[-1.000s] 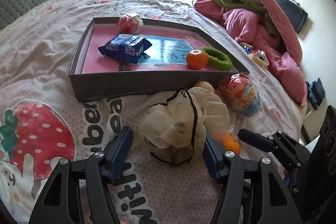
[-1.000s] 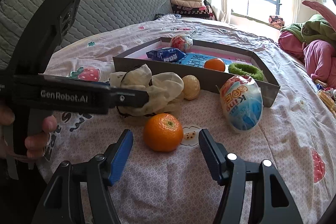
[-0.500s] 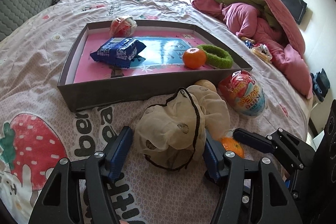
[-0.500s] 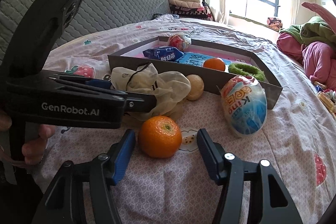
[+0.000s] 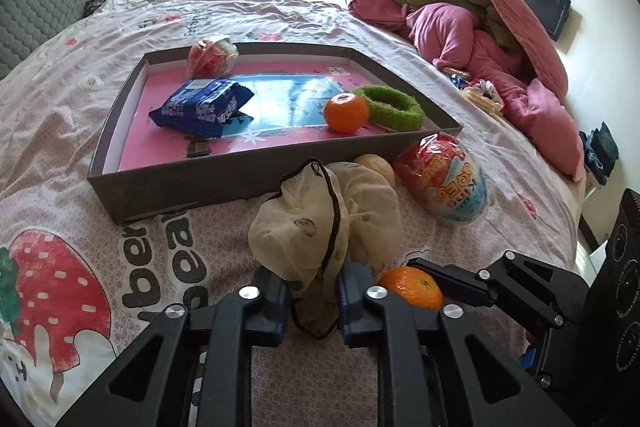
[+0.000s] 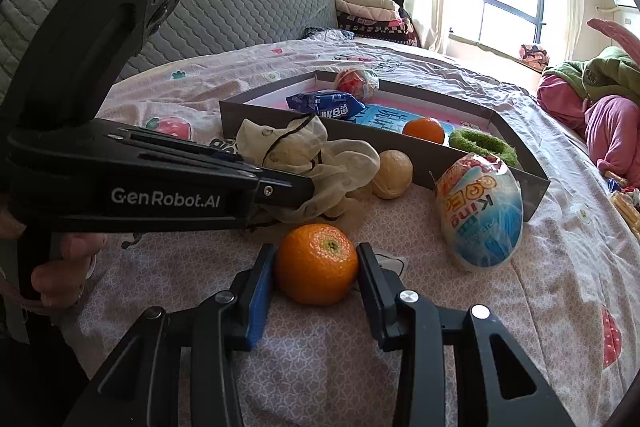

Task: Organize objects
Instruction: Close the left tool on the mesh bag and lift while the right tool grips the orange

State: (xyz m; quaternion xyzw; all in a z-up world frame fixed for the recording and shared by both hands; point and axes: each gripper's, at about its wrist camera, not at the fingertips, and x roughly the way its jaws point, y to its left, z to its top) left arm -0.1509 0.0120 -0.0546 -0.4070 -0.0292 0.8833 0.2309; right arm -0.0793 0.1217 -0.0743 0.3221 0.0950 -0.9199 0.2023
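The left tongs [image 5: 310,301], wide apart a second ago, are closing and now pinch the near edge of the cream cloth pouch [image 5: 324,227]. Just to their right, the right tongs [image 6: 316,277] have narrowed too, closing with pads at either side of the loose orange [image 6: 316,263]. Both pieces look ready to lift into the grey tray [image 5: 180,187] just beyond, while the egg-shaped packet [image 6: 478,213] and pale ball [image 6: 394,173] wait on the bed.

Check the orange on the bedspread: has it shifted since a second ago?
No. The orange sits beside the same small print on the bedspread; the right hand-held gripper is closing around it.
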